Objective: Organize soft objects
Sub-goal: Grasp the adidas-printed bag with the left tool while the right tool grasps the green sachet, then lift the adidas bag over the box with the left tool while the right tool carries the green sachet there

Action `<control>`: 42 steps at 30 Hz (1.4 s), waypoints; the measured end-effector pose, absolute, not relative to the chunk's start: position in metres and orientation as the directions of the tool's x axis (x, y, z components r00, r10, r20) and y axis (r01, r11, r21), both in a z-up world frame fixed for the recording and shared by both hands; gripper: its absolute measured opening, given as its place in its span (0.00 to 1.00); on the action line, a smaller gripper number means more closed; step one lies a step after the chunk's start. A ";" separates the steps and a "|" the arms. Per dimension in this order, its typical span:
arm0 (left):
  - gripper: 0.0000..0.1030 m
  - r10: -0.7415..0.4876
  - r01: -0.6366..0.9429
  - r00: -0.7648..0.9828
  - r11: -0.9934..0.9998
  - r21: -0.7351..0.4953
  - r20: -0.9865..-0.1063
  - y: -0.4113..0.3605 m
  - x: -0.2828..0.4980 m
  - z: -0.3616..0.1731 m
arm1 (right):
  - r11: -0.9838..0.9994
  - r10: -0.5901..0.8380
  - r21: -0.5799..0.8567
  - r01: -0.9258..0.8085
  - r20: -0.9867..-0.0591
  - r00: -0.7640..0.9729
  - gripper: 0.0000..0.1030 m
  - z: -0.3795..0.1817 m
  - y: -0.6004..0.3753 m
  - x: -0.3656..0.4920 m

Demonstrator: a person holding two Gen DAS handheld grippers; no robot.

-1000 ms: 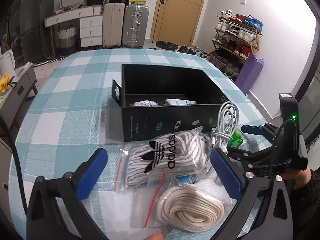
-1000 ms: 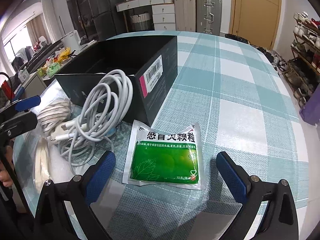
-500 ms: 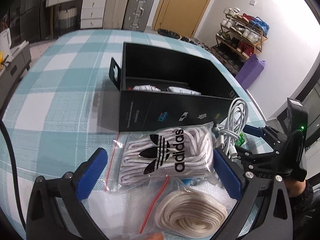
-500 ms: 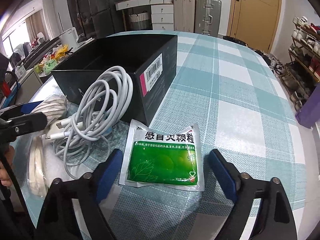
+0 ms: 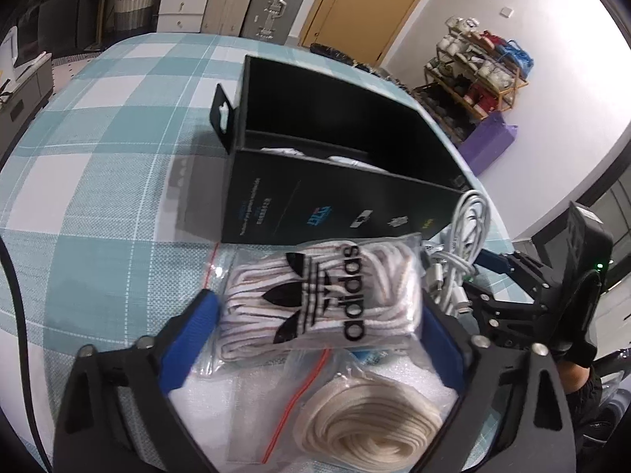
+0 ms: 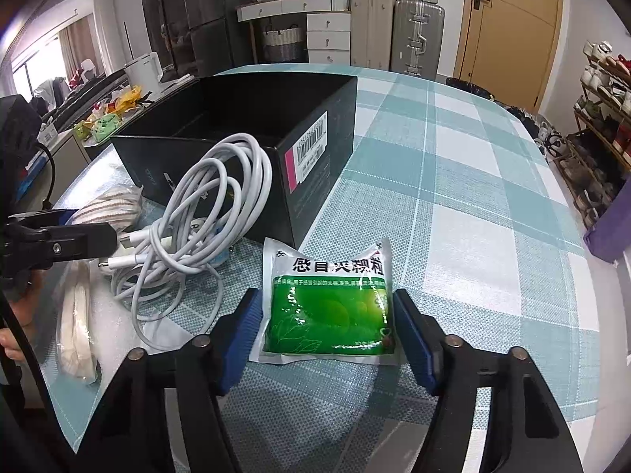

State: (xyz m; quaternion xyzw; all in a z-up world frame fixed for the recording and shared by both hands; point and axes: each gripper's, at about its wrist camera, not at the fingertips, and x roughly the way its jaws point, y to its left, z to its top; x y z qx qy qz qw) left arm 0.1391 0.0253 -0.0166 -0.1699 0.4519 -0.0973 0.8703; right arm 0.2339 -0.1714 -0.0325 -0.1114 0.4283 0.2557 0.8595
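The left gripper (image 5: 315, 339) has its blue pads (image 5: 189, 339) on either side of the sock bag (image 5: 323, 299), a clear zip bag of white socks with a black logo; the pads sit right at the bag's edges, but whether they press it I cannot tell. The bag lies on the checked table (image 5: 98, 181), just in front of the black box (image 5: 339, 197) and touching its near wall. Nearer the camera, between the finger arms, lies a second zip bag with a coil of cream cord (image 5: 374, 429). To the right of the socks a white cable (image 5: 461, 252) leans against the box corner. Inside the box, pale items show at the bottom, too dim to name. The right gripper (image 6: 327, 331) brackets the green sachet (image 6: 327, 307), its pads (image 6: 240, 335) just beside the sachet's left and right edges; actual contact is unclear. The sachet lies flat on the table (image 6: 453, 205), just in front of the box (image 6: 244, 138) corner that bears a barcode label. Left of it the cable (image 6: 197, 220) is heaped against the box, with the sock bag (image 6: 106, 209) and the cord (image 6: 75, 327) beyond it.
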 end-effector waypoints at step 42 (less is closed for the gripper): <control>0.19 -0.276 0.117 0.735 0.952 -0.284 -0.620 0.026 0.111 0.045 | 0.822 0.395 0.024 -0.570 -0.744 0.538 0.51 -0.009 -0.182 0.223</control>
